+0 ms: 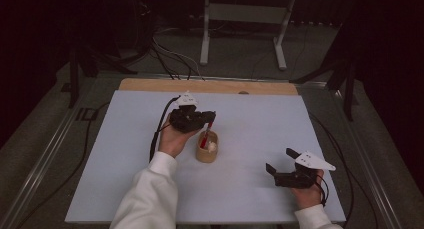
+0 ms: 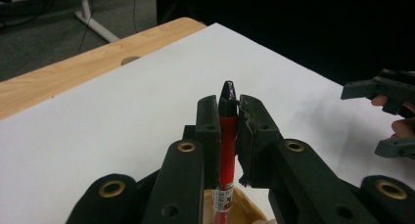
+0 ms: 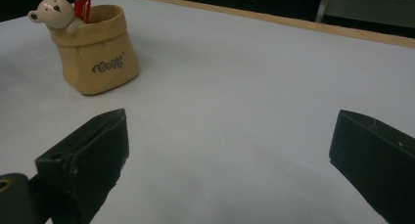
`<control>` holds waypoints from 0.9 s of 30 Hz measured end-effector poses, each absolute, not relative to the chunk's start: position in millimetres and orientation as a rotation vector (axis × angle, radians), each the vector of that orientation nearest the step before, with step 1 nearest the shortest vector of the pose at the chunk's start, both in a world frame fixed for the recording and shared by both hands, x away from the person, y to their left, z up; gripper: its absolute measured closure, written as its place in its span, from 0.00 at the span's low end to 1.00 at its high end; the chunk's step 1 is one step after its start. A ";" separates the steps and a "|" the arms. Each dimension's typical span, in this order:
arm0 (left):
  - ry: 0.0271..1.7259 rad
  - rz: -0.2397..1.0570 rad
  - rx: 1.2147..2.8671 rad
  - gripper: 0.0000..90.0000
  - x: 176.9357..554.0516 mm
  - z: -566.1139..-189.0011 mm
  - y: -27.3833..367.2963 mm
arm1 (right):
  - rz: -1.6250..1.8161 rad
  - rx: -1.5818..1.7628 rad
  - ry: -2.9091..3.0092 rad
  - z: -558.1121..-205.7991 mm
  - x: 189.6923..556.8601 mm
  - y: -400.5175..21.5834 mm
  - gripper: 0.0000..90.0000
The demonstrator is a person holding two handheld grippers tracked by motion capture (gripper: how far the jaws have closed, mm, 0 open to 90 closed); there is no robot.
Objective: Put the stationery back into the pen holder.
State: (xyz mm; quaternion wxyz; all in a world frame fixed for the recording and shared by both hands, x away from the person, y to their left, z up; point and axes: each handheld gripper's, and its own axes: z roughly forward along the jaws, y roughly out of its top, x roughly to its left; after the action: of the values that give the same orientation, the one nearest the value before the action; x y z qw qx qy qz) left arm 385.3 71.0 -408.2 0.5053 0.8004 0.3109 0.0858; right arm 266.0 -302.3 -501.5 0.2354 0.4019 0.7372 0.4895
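On tan pouch [image 3: 100, 53]: "Best" lettering [image 3: 107, 63]

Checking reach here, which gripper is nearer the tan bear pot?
Left. The left gripper is right above the tan bear pot, clamping the red pen; the right gripper sits apart.

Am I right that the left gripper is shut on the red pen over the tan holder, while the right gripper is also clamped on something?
Not quite. The right gripper is open, its jaws wide apart over the bare white table, as the right gripper view shows. The left gripper is indeed shut on the red pen above the tan holder.
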 end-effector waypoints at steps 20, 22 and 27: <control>0.798 0.148 1.956 0.90 386.1 -429.3 70.7 | 1.342 1.101 2.025 -501.3 266.0 -302.3 0.02; 0.799 0.146 1.953 0.90 386.3 -429.6 70.9 | 1.341 1.101 2.025 -501.3 265.9 -302.3 0.02; 0.796 0.148 1.954 0.90 385.9 -429.6 70.4 | 1.341 1.100 2.025 -501.4 266.1 -302.3 0.02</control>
State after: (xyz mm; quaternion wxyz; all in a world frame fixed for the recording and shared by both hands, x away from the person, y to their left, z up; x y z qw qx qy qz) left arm 385.9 70.4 -429.6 0.4909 0.8049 0.3278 0.0608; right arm 266.1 -302.3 -501.4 0.2352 0.4010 0.7382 0.4888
